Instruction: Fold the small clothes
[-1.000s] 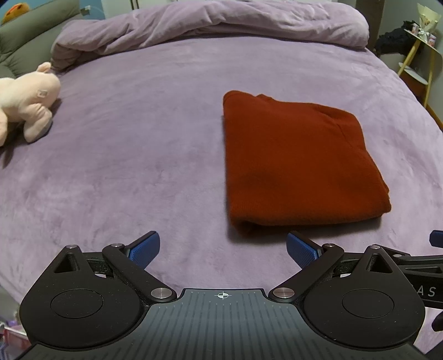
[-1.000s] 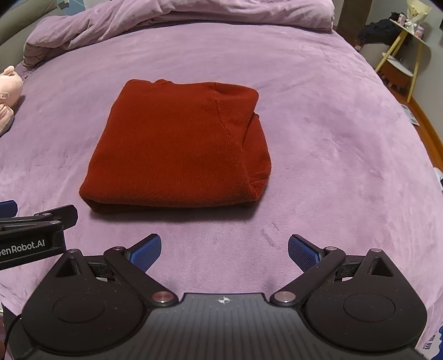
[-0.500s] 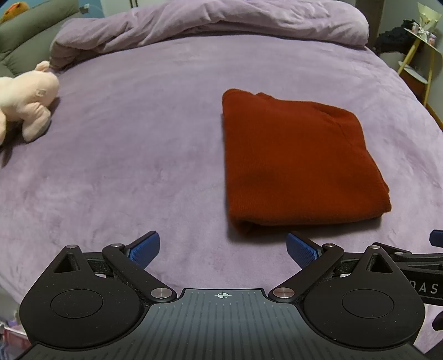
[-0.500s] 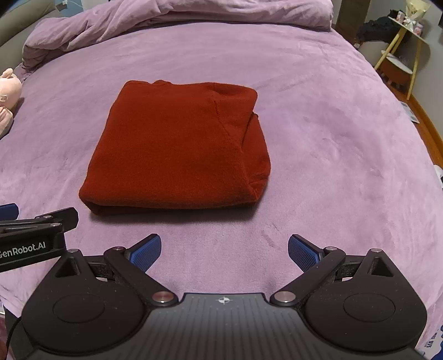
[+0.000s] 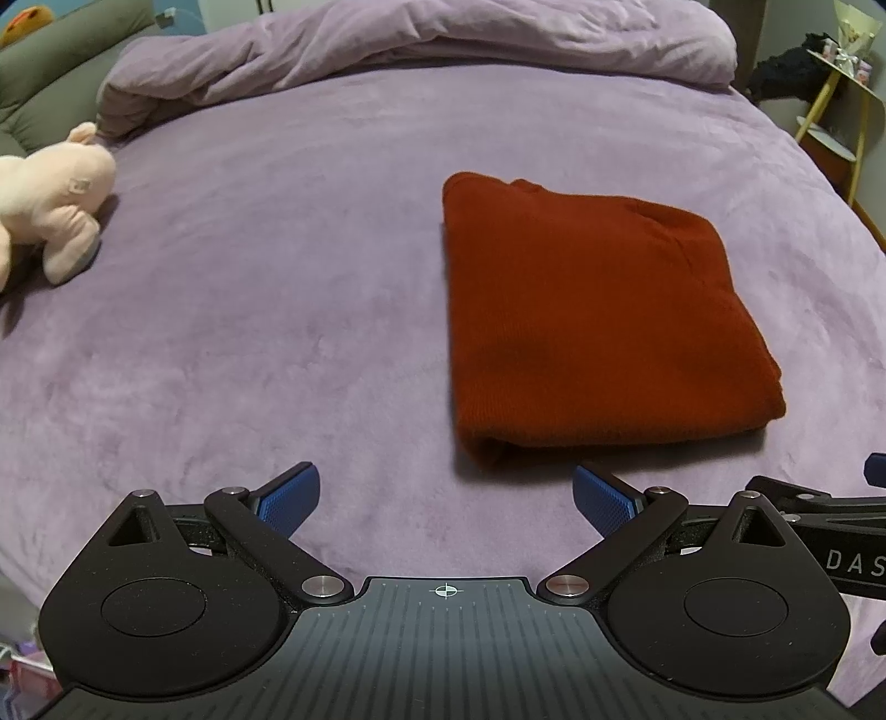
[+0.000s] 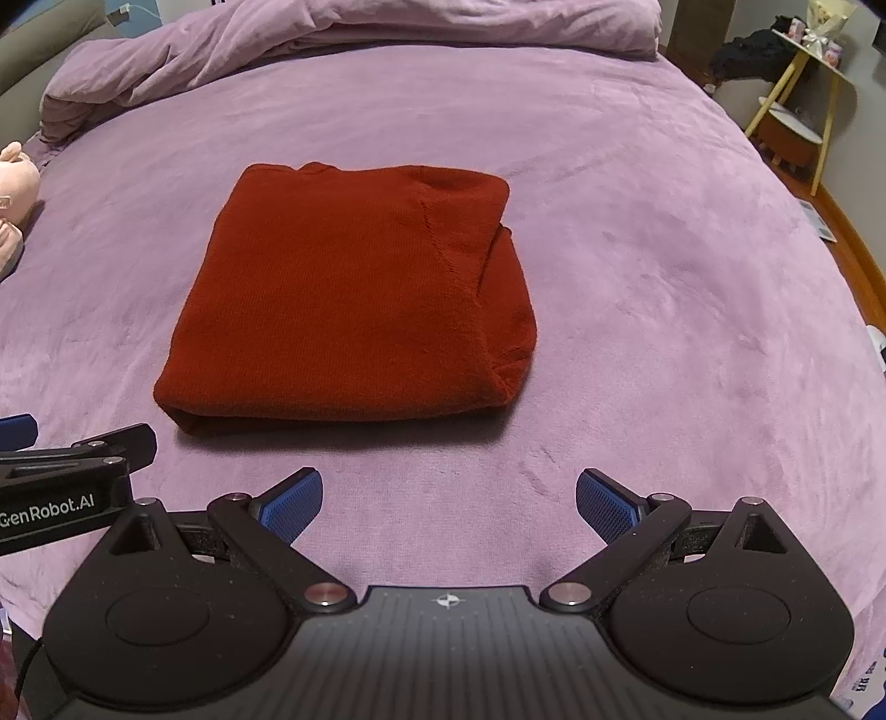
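Red knit garment [image 5: 598,315] folded into a thick rectangle, lying flat near the middle of the bed [image 5: 277,277] on its purple plush cover. Seen again from the right wrist view [image 6: 343,299], one folded layer tucked along its right edge, a seam line running down it.

Left hand-held gripper [image 5: 446,493] spread wide, blue pads [image 5: 290,495] apart, nothing between them; near edge of garment just beyond the right pad, not touching. Right hand-held gripper [image 6: 448,498] likewise spread wide and empty, garment ahead and a little to the left, a strip of bare cover between.

Each hand-held gripper visible at the edge of the other's view (black linkage, white lettering), side by side, low over the near edge of the bed.

Surroundings: rumpled purple duvet [image 5: 443,50] heaped along the far side of the bed, well apart from the garment. Pink plush toy [image 5: 50,199] at far left on the cover, also well apart. Yellow-legged side table [image 6: 803,94] off the bed at far right, small items on top, too small to tell. Dark heap [image 6: 747,55] beside it. Nothing lying between pads and garment.
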A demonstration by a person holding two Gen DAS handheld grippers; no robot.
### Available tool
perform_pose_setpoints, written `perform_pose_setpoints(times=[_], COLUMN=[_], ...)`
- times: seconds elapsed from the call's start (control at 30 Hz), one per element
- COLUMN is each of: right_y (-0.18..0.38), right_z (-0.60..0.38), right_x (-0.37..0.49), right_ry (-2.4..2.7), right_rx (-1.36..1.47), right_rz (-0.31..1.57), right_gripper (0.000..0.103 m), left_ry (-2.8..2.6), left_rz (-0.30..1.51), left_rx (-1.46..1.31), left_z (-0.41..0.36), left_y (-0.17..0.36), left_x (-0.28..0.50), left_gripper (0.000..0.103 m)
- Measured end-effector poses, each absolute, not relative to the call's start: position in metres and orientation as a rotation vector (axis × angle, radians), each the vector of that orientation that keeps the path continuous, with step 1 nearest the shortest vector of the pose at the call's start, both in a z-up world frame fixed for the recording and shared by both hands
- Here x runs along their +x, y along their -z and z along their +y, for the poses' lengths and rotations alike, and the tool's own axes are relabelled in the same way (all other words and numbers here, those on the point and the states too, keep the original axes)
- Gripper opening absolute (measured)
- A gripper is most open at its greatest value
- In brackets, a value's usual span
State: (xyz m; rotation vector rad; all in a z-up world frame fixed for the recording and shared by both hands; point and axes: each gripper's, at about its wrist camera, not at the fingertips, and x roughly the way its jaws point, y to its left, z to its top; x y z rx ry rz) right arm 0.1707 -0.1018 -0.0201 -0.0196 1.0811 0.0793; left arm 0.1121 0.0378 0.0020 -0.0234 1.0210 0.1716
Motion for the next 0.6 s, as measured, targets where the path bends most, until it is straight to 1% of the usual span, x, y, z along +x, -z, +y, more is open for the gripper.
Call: perform_pose_setpoints(times=[0.6], right_y=[0.0195], right_z=[-0.1049], right_x=[0.1697], right_ry=[-0.071], right_rx=[-0.016], right_rz=[1.073], right_gripper=[0.098], left_ry=[-0.17], left_rz=[1.031], left_rx=[-0.02], left_z=[0.0389], left_y=[0.0008], left_x=[0.1129], left_gripper=[0.101])
